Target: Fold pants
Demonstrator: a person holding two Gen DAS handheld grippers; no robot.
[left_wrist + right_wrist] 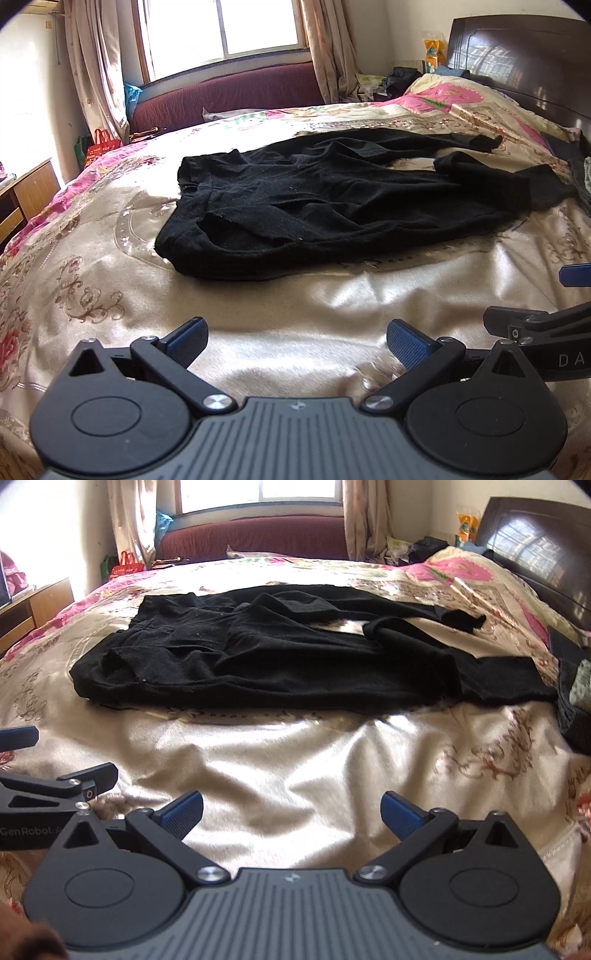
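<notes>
Black pants (332,199) lie spread and rumpled across the bed, waistband to the left, legs running to the right; they show in the right wrist view (280,657) too. My left gripper (297,341) is open and empty, low over the bedspread, short of the pants' near edge. My right gripper (291,814) is open and empty, also short of the pants. The right gripper's fingers (517,317) show at the right edge of the left wrist view; the left gripper's fingers (85,775) show at the left edge of the right wrist view.
The bed carries a shiny beige and pink floral bedspread (295,295). A dark wooden headboard (524,62) stands at the right. A maroon sofa (229,92) sits under the window. A wooden desk (26,195) stands at the left. Other dark clothes (576,701) lie at the bed's right.
</notes>
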